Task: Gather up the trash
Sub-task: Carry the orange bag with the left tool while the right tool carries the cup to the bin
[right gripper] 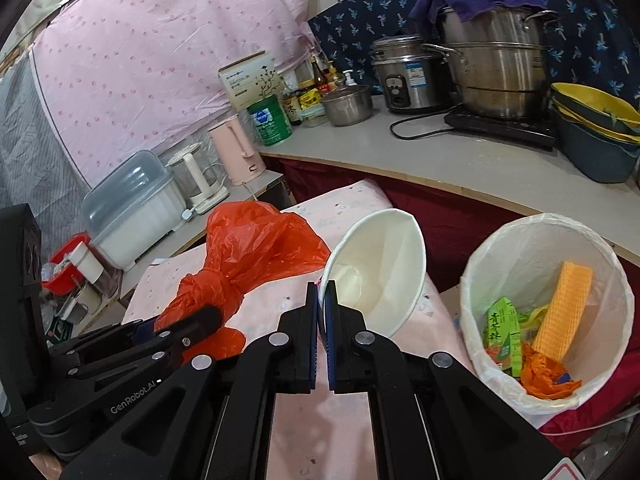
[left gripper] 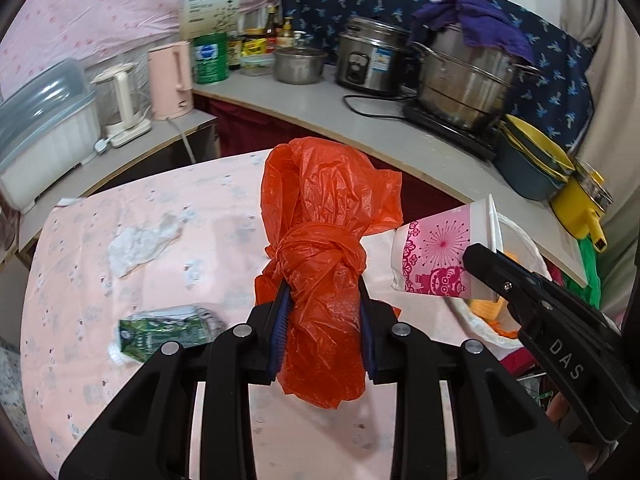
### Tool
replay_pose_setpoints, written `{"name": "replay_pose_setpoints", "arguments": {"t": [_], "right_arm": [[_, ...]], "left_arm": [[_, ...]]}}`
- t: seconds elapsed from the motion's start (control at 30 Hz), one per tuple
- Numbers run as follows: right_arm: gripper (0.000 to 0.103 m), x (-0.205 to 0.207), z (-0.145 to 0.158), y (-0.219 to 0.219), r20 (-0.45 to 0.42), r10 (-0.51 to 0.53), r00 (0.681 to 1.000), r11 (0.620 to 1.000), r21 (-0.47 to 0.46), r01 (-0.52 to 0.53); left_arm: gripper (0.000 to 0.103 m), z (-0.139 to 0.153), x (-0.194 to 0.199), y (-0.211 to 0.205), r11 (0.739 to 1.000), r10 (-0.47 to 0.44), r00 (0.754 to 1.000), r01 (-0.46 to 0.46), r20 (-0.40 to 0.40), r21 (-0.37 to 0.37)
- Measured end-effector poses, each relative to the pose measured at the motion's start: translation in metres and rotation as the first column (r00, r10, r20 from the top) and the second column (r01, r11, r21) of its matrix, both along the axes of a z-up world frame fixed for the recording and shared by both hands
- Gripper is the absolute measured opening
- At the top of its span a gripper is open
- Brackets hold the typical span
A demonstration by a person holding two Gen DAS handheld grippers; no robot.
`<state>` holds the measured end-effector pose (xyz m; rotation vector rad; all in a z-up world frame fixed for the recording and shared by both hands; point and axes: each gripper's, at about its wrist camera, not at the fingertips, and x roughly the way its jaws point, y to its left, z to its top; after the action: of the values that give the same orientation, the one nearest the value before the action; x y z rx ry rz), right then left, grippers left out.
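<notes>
Left tongs clamp a knotted orange bag; right tongs pinch a paper cup by its rim, near the bin.

Soft, even indoor light filled both views; shadows were faint. Fisheye bending curved the countertop, and dark vignetting crept in from 9 o'clock.
</notes>
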<state>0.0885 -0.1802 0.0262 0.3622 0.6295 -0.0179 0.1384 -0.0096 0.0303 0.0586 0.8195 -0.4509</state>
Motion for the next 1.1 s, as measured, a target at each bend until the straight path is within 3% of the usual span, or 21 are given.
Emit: {"name": "replay_pose_setpoints", "arguments": {"t": [0.6, 1.1], "right_arm": [[0.004, -0.073, -0.012, -0.119, 0.005, -0.244, 0.970, 0.969, 0.047, 0.243], [0.004, -0.099, -0.033, -0.170, -0.017, -0.339, 0.941, 0.938, 0.077, 0.339]], "left_arm": [[0.029, -0.003, -0.048, -0.122, 0.975, -0.215, 0.977, 0.214, 0.003, 0.058], [0.029, -0.019, -0.059, -0.180, 0.948, -0.300, 0.954, 0.301, -0.027, 0.100]]}}
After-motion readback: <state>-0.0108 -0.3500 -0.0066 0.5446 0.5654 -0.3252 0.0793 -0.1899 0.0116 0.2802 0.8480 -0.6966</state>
